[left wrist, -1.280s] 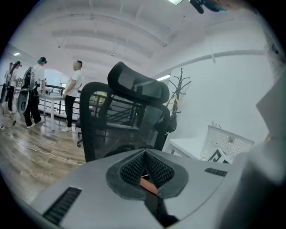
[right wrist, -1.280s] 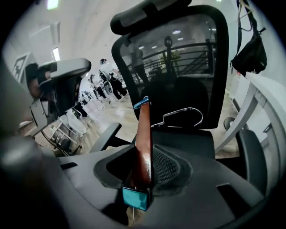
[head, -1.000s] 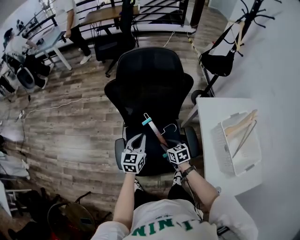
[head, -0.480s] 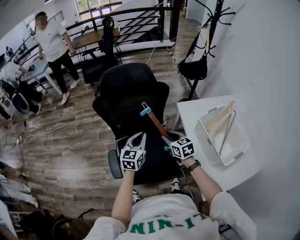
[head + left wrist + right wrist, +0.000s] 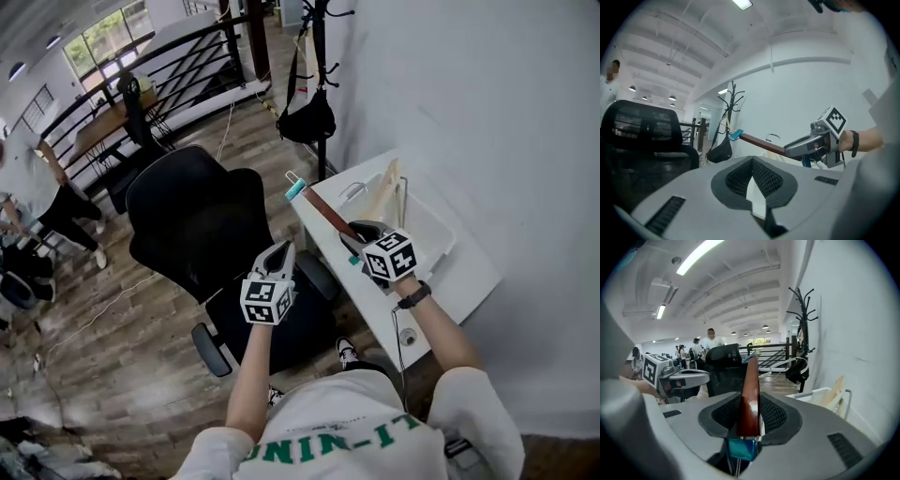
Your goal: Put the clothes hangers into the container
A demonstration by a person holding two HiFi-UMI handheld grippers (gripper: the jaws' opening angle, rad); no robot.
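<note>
Overhead, head view: R gripper (image 5: 356, 234) was clamped on dark red-brown wooden hanger (image 5: 323, 211) w/ teal end clips, over white table (image 5: 469, 281) edge, near white basket (image 5: 441, 234). L gripper (image 5: 278, 251) view: jaws sat together, empty. R gripper view: glossy bar was pinched btwn pads, wire hook beyond.

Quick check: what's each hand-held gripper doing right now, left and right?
Left hand-held gripper: closed, nothing between its jaws.
Right hand-held gripper: closed on the dark wooden hanger with teal clips.

hanger (image 5: 328, 214) carried off chair (image 5: 197, 225), now over table (image 5: 469, 277)
</note>
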